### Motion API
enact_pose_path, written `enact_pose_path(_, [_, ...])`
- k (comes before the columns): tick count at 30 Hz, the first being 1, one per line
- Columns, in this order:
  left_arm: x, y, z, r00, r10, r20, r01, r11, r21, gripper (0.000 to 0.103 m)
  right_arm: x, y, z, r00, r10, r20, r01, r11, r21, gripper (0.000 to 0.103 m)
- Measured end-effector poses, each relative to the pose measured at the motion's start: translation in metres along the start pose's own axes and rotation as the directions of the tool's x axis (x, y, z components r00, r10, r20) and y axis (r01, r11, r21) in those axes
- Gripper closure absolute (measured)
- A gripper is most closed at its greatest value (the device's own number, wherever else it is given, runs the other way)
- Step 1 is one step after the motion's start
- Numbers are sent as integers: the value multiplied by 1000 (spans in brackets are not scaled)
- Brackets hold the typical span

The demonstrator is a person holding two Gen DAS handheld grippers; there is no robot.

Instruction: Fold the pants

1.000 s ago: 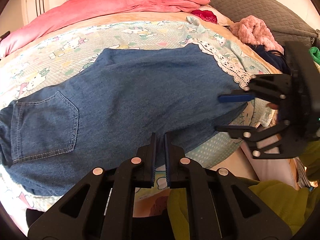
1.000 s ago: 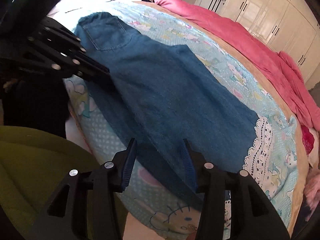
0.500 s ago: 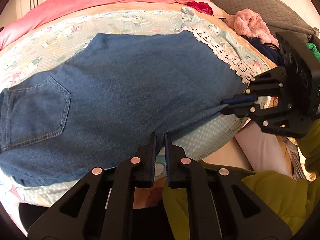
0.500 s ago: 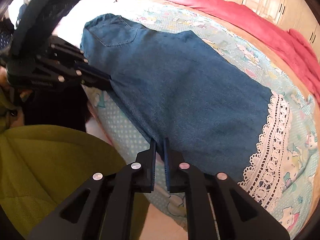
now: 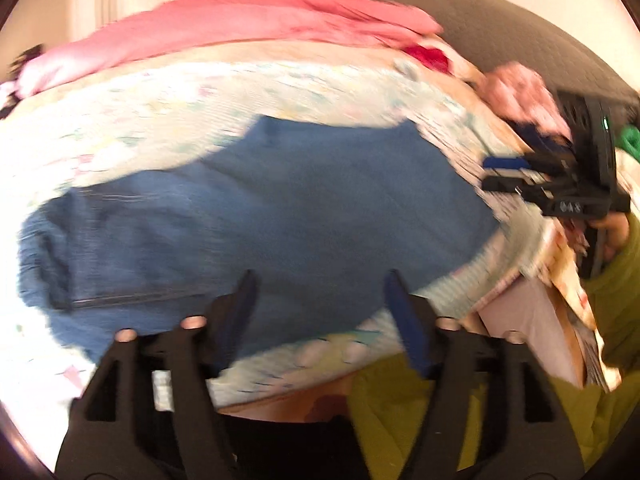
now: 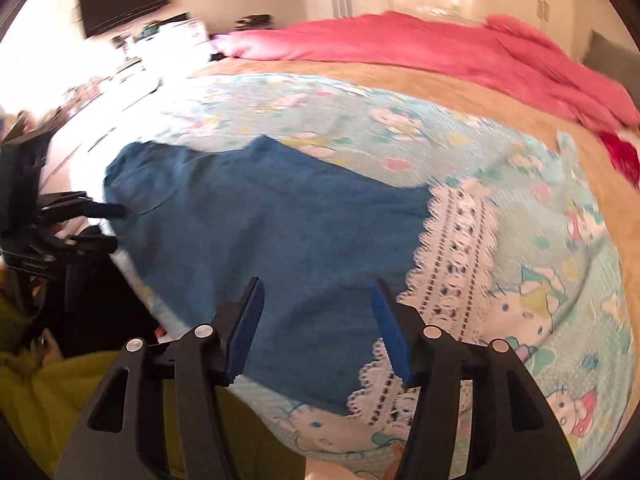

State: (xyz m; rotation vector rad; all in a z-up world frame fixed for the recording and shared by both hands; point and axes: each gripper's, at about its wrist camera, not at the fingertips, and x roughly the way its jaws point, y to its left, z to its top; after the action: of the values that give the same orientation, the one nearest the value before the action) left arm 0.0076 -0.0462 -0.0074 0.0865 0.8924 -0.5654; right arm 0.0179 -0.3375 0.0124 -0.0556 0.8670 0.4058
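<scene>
The blue denim pants (image 5: pixel 280 208) lie folded lengthwise and flat on the bed, waist and back pocket to the left, and they also show in the right wrist view (image 6: pixel 260 232). My left gripper (image 5: pixel 320 280) hovers over their near edge, its jaws opening with nothing between them. My right gripper (image 6: pixel 317 284) is over the leg end beside the lace trim, its jaws opening too, with nothing pinched. Each gripper shows in the other's view: the right gripper (image 5: pixel 504 172) at the right, the left gripper (image 6: pixel 108 224) at the left. Both views are blurred by motion.
A cartoon-print sheet (image 6: pixel 540 280) with a white lace trim (image 6: pixel 460 240) covers the bed. A pink duvet (image 5: pixel 240 28) is bunched along the far side. A pink fluffy garment (image 5: pixel 520 92) lies by the grey headboard (image 5: pixel 500 32). A green sleeve (image 5: pixel 440 400) is close below.
Half a second ago both grippers were shut at the pants' near edge. Now both have opened and drawn up and back, and the pants rest flat on the bed.
</scene>
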Motion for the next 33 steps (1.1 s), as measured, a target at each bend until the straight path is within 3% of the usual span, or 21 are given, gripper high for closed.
enact_pose_path(5, [-3,36,-1,989,147,0,-147,985,-92,31,15,-11,-10,998,-8,-55,11,999,51,49])
enact_pose_path(11, [7,76,-8,954,290,-74,-298,944,-141,27,29,-12,-26,992,-35,-124,41,998,47,48])
enact_pose_path(15, [3,100,-14,970,237,-58,-244,947,-209,29,26,-17,-38,991,-51,-124,59,997,56,48])
enact_pose_path(20, [-7,96,-12,971,236,-29,-236,945,-227,29,18,-16,-34,990,-60,-130,69,995,67,49])
enact_pose_path(24, [-24,77,-2,972,235,31,-225,955,-192,29,-2,-9,-23,998,-27,-49,29,998,58,49])
enact_pose_path(27, [-29,55,8,979,193,67,-180,971,-156,27,-7,0,-15,999,-23,-25,24,999,26,49])
enact_pose_path(33, [6,8,11,995,96,7,-96,995,-31,25,9,16,-10,999,15,-51,-16,1000,-5,49])
